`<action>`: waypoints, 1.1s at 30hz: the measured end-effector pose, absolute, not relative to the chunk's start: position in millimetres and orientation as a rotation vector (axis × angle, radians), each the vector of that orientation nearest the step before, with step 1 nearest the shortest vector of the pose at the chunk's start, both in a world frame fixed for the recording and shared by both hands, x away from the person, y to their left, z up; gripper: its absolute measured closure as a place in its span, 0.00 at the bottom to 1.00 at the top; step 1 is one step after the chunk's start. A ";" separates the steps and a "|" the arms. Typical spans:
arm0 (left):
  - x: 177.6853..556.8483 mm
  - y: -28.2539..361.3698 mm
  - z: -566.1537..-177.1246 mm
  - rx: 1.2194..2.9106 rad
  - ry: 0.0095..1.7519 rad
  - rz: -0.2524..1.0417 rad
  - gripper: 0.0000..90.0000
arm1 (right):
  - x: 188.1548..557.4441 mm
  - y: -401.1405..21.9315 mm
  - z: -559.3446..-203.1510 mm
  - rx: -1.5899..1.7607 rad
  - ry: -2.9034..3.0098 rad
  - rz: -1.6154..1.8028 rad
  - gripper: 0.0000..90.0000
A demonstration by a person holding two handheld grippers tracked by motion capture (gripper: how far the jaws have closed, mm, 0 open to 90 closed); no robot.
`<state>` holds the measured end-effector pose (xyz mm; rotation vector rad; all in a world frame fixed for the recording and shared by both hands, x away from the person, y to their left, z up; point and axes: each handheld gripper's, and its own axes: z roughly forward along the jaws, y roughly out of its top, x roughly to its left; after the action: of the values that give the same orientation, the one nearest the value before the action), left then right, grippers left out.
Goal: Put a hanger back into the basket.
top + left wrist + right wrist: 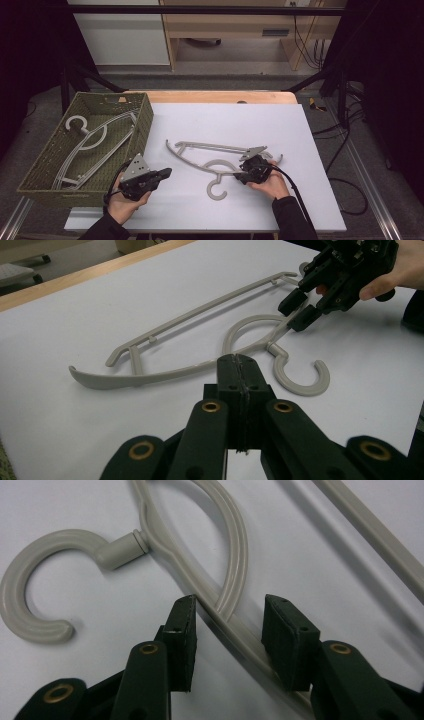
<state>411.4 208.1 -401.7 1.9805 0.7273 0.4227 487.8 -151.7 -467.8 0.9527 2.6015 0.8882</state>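
Right gripper (227, 630) fingers spread astride hanger (210, 161) arm on surface (300, 200). Left gripper (239, 371) fingers closed, empty. Basket (145, 120) of hangers alongside.

Dim surroundings, soft shadows, slight blur

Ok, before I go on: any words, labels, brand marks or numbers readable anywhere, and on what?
None can be read.
Hanger on the table: plain grey plastic, no marking visible.
Hangers in the basket: no marking visible.
Basket: woven green wall, no label.
Left gripper and right gripper: black jaws with brass rivets, no lettering.
Cabinet panel at the back: too small to read.
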 end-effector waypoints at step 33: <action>411.2 207.3 -402.2 1.981 0.722 0.421 1.00 | 503.5 -208.4 -439.3 1.259 2.221 1.064 1.00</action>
<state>411.2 207.3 -402.2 1.9812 0.7215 0.4208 503.5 -208.4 -439.3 1.2594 2.2212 1.0644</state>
